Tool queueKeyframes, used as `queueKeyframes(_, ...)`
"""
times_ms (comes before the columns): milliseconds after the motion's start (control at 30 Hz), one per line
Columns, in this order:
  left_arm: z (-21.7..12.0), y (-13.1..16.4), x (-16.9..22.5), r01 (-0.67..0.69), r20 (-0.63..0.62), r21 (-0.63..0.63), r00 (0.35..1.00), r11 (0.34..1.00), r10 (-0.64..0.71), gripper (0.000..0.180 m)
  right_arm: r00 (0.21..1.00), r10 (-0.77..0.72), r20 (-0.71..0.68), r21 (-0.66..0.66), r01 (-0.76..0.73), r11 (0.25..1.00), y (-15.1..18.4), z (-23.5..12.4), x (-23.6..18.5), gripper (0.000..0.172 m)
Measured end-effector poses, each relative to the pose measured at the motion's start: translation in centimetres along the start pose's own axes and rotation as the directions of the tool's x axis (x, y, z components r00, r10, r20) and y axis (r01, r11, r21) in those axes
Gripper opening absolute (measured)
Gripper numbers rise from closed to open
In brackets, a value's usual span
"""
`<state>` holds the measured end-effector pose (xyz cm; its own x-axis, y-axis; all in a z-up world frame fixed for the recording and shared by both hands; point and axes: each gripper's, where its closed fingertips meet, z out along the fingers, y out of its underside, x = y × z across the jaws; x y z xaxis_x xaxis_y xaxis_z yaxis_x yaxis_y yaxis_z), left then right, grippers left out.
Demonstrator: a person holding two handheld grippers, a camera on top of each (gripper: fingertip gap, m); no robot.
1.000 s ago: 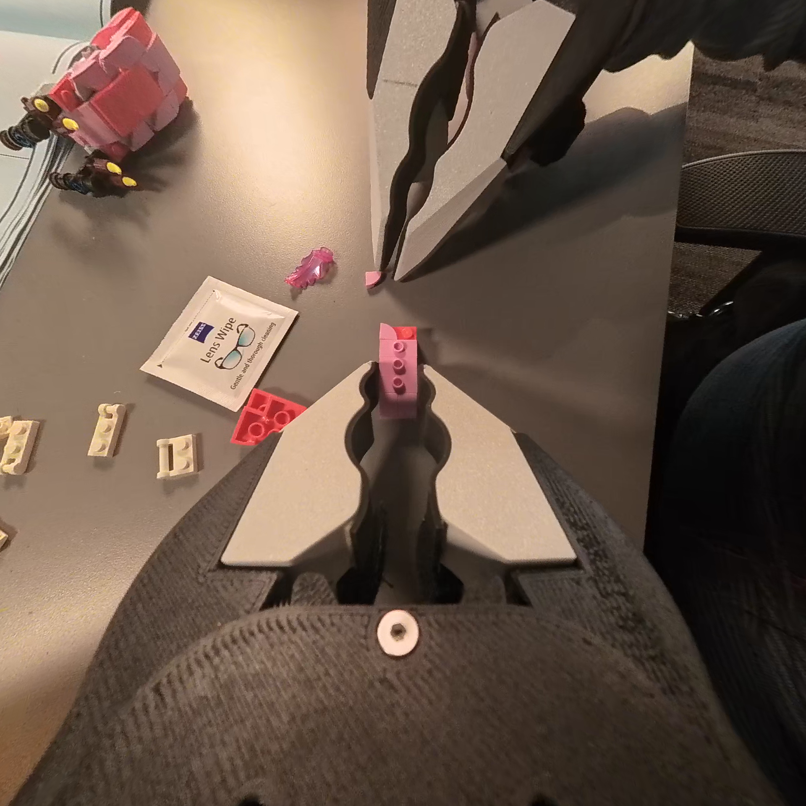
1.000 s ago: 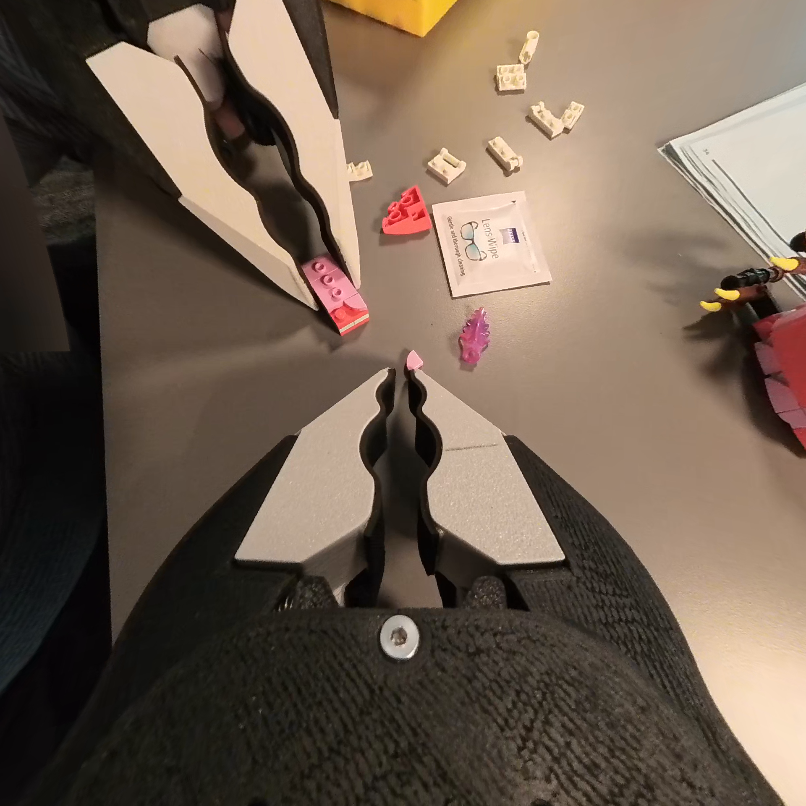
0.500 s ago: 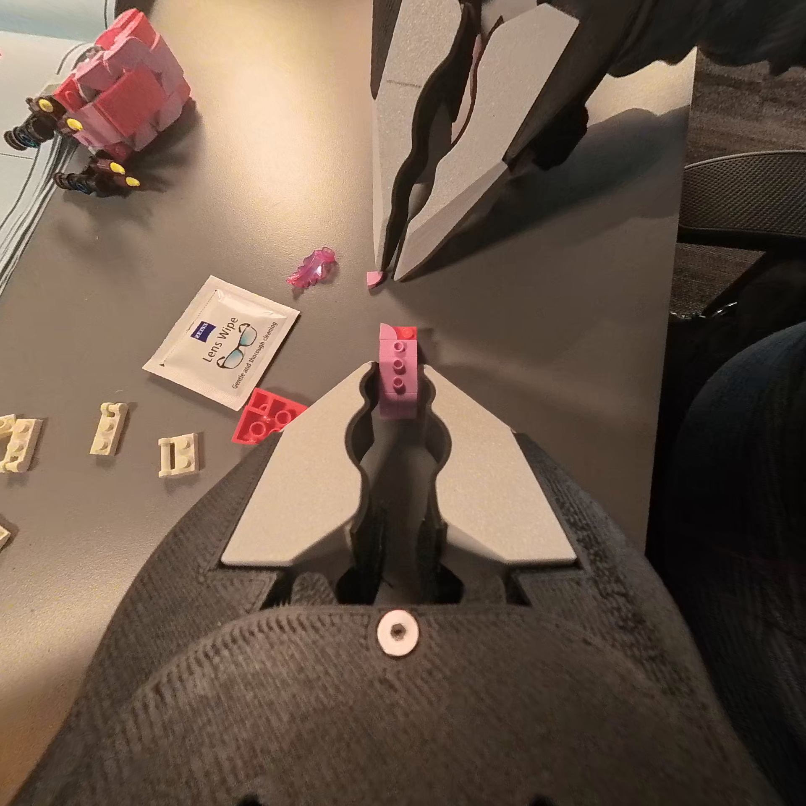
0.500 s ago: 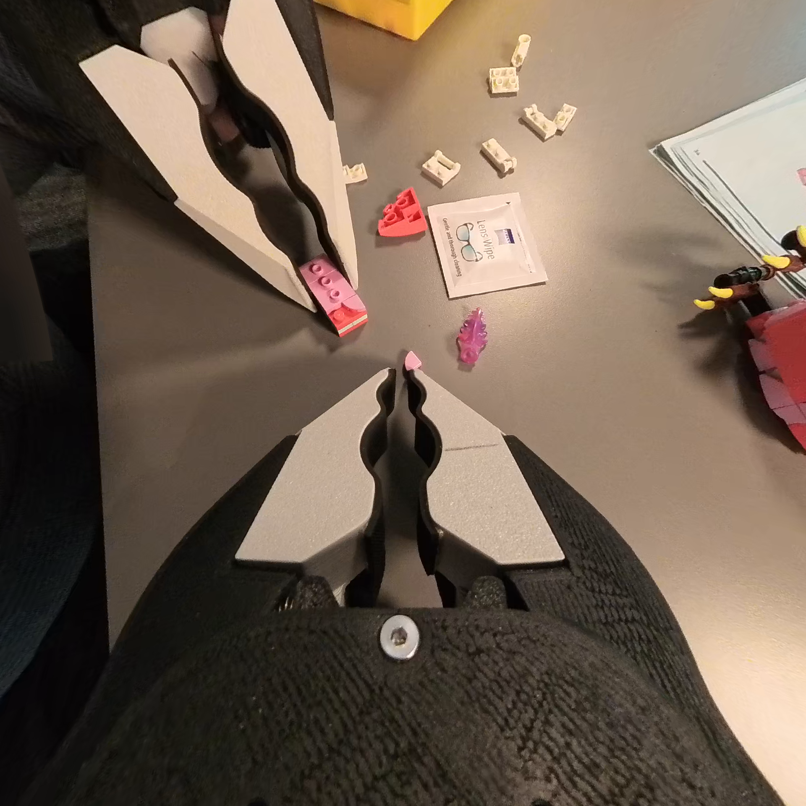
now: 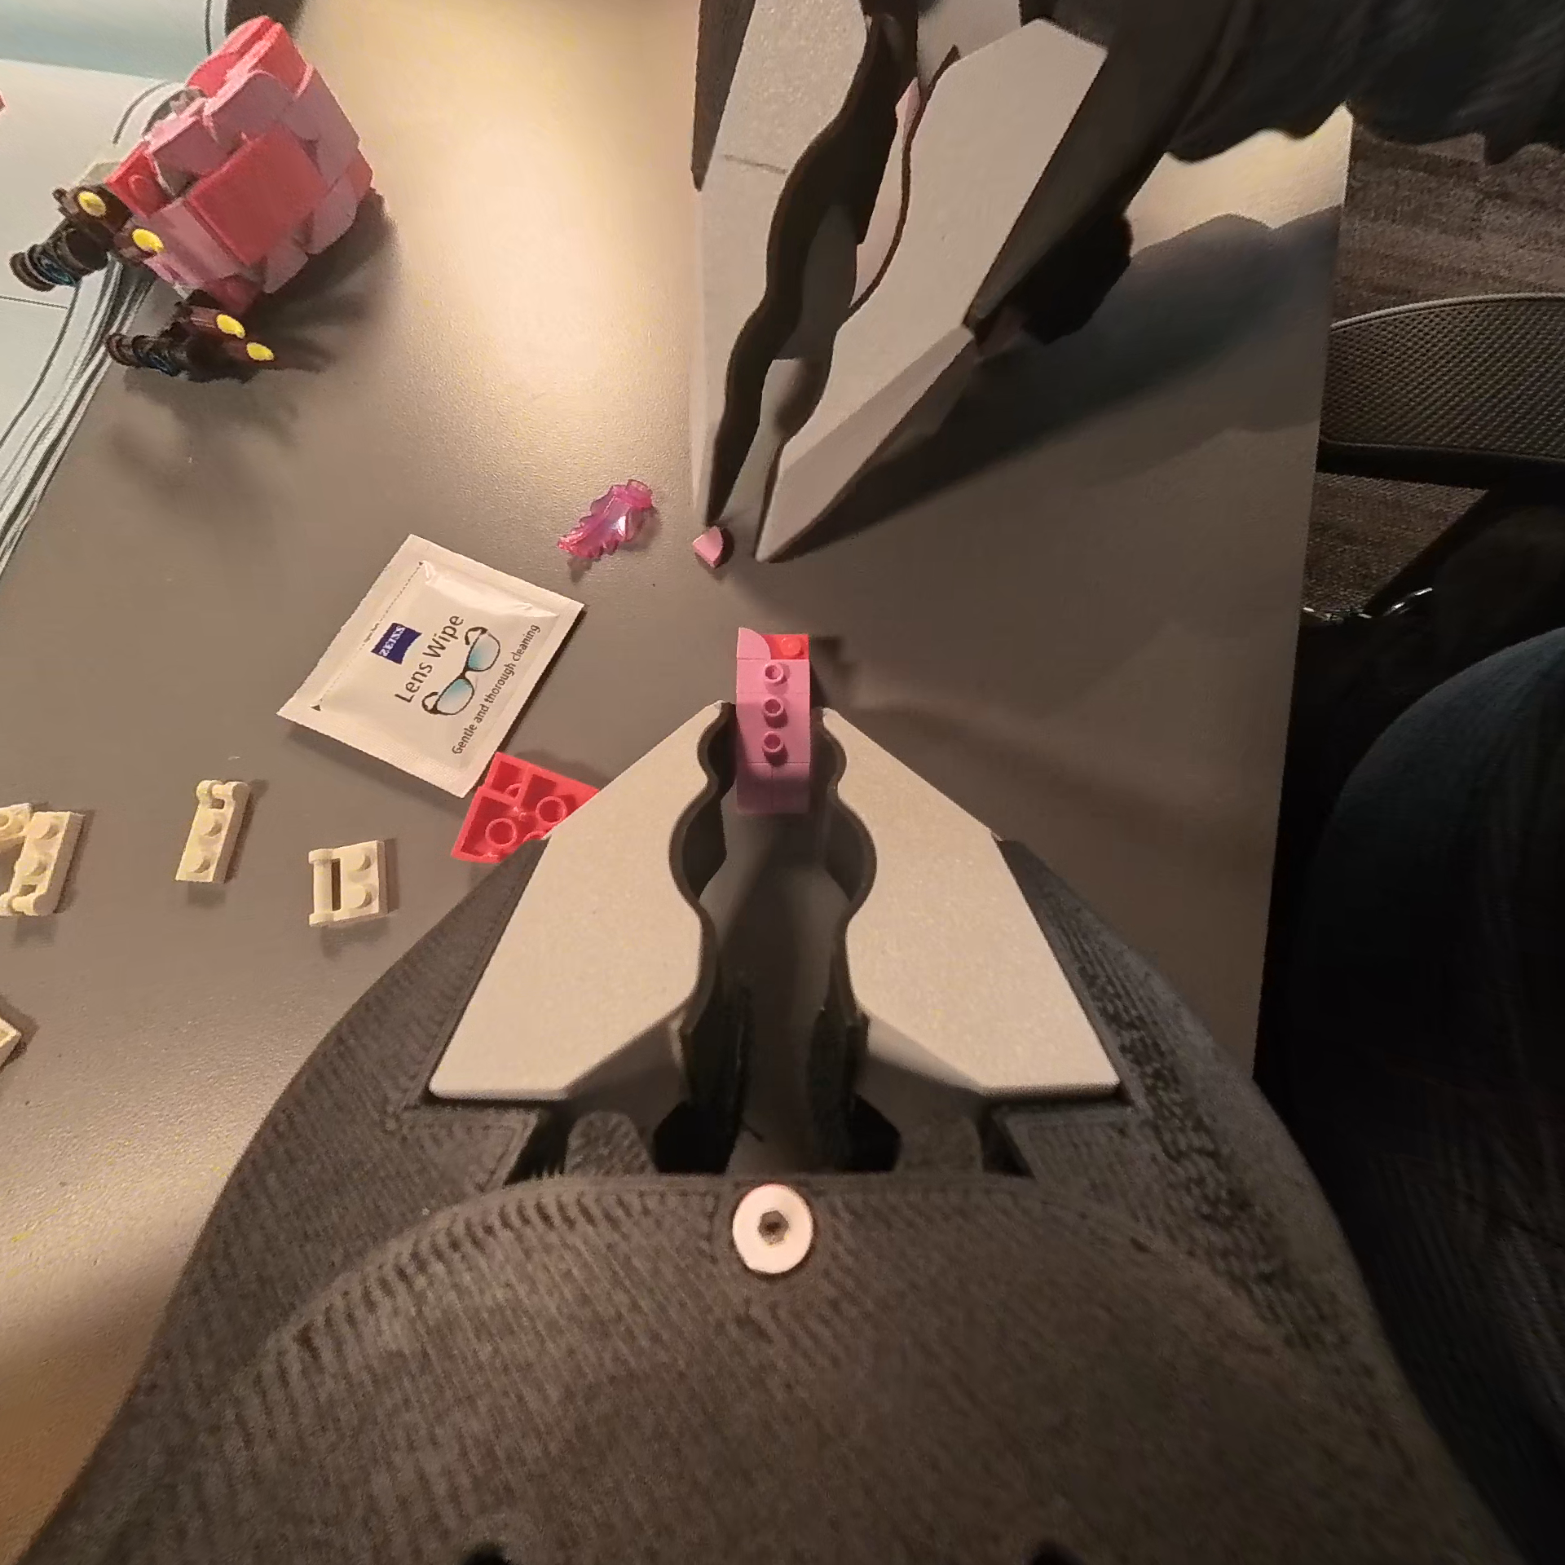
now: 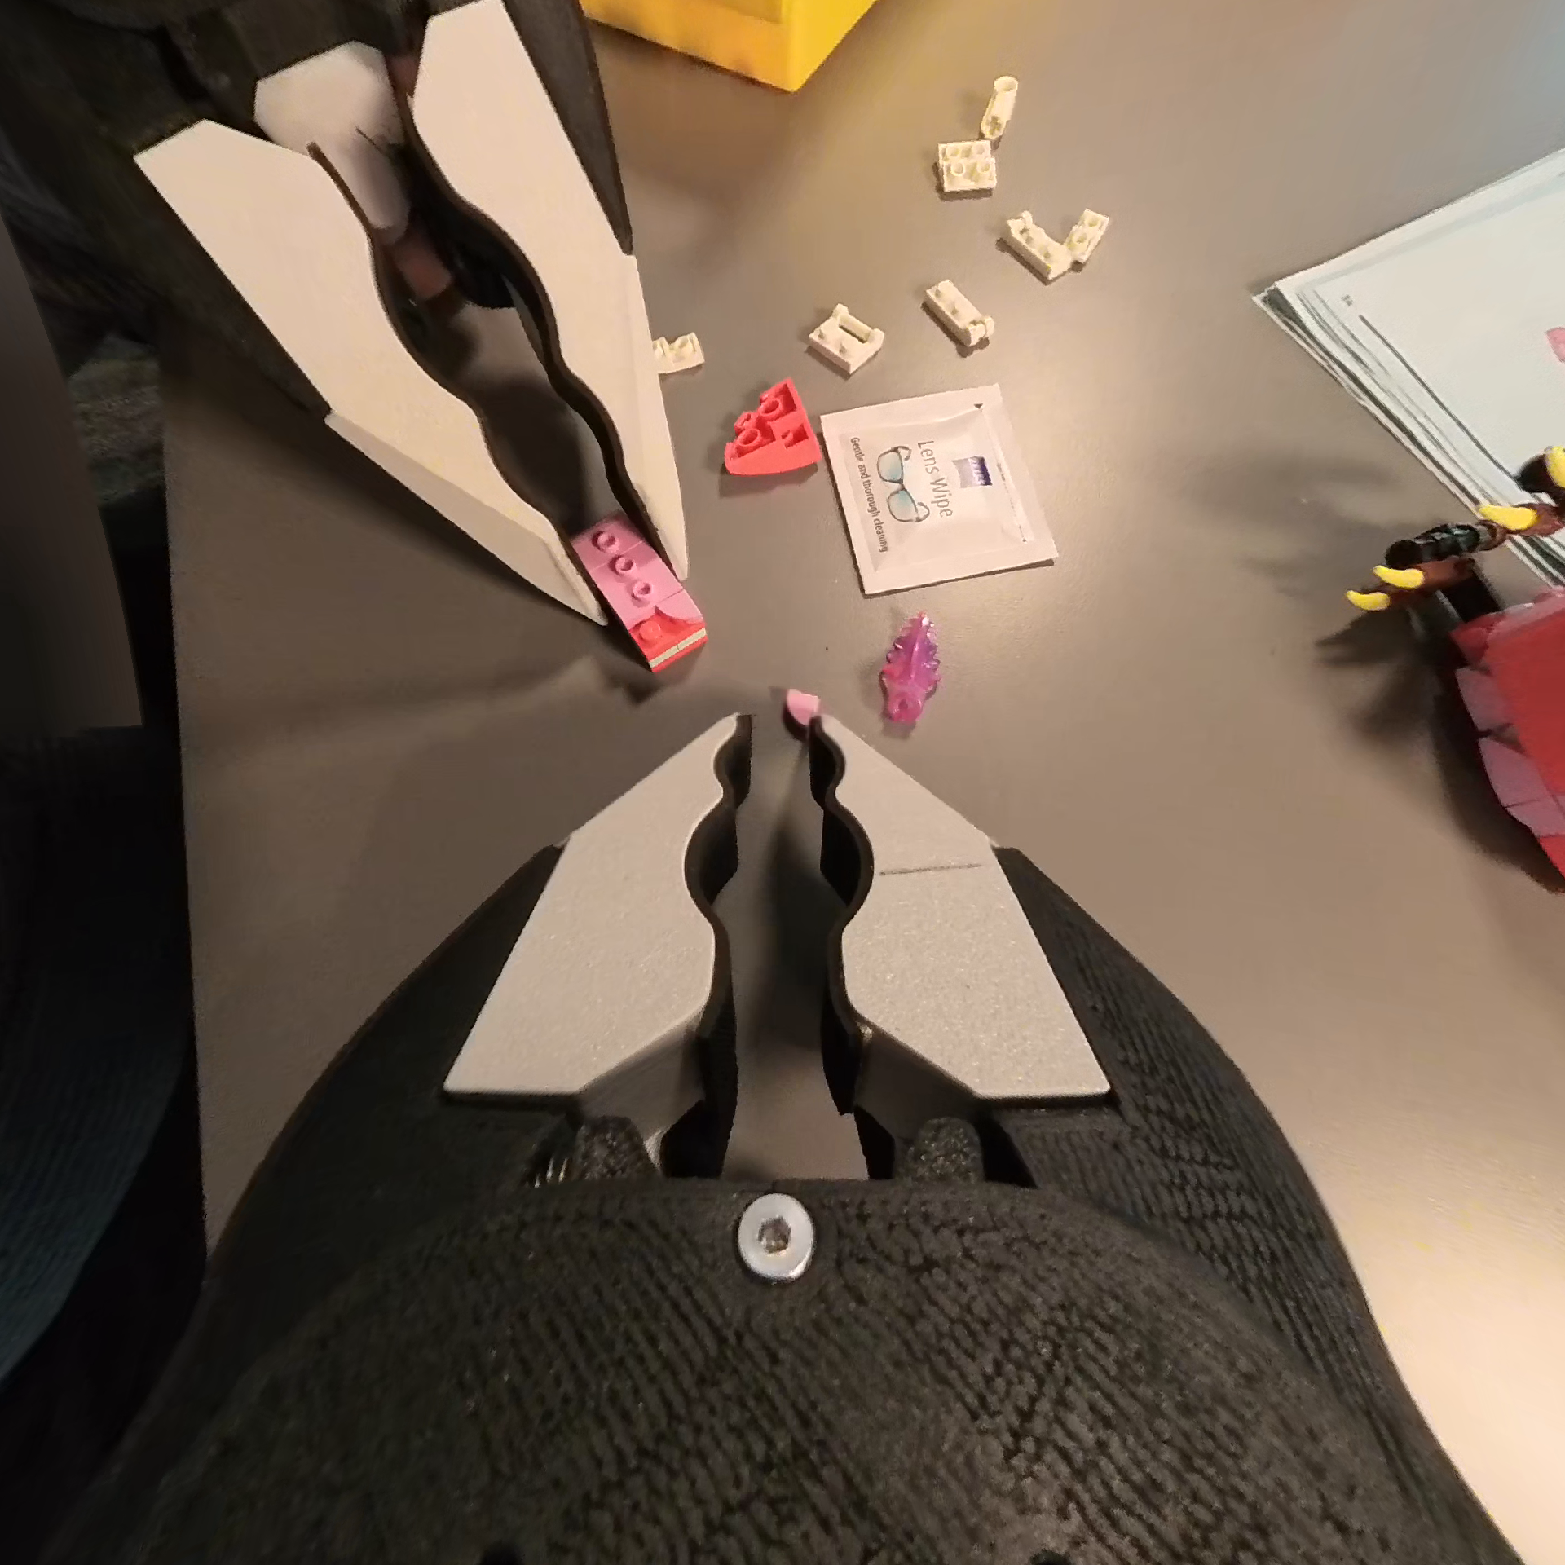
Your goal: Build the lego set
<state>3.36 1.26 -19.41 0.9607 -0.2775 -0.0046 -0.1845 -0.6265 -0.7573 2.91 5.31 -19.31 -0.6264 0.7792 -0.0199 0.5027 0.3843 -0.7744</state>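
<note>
Already my left gripper pinched the pink and red brick stack between its pads. My right gripper stood slightly spread, the tiny pink piece lying unheld at its right fingertip.

Warm indoor light falls on my grey table from overhead; a pale glare patch lies on it past my right gripper in the left wrist view. Shadows are soft-edged, pooling dark under both grippers. Beside the table's right edge the left wrist view goes dim. Wide-angle bending curves the table edges. Focus is sharp mid-frame; my right gripper's fingertips are slightly smeared.
</note>
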Motion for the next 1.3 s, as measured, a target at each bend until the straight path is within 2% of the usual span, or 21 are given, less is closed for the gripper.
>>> queueKeyframes(167, 0.0, 0.0, 0.0, 0.001, 0.000, 0.000, 1.000, 1.000, -0.001, 0.016, 0.996, -0.007, 0.088, 0.015, 0.006, 1.000, -0.4, 0.3, -1.7, 0.017)
queueKeyframes(300, 0.0, 0.0, 0.0, 0.000, 0.001, 0.000, 1.000, 1.000, 0.000, 0.016, 0.999, -0.032, 0.043, 0.065, 0.030, 0.997, -1.2, 0.1, -0.9, 0.017)
queueKeyframes(467, 0.0, 0.0, 0.0, 0.000, 0.001, 0.000, 1.000, 1.000, 0.000, 0.016, 0.997, -0.050, 0.059, 0.036, 0.048, 0.998, -0.8, 0.3, -0.6, 0.021)
queueKeyframes(733, 0.0, 0.0, 0.0, 0.000, 0.002, 0.000, 1.000, 1.000, 0.000, 0.016, 0.989, -0.063, 0.136, 0.004, 0.063, 0.998, -0.1, 0.1, -1.8, 0.018)
queueKeyframes(967, 0.0, 0.0, 0.0, 0.004, -0.003, 0.000, 1.000, 1.000, -0.004, 0.016, 0.970, -0.182, 0.164, 0.064, 0.173, 0.983, -1.2, 0.4, -1.8, 0.026)
queueKeyframes(1300, 0.0, 0.0, 0.0, 0.008, -0.009, 0.000, 1.000, 1.000, -0.008, 0.016, 0.957, -0.206, 0.206, 0.002, 0.210, 0.978, -0.4, 0.6, -1.6, 0.016)
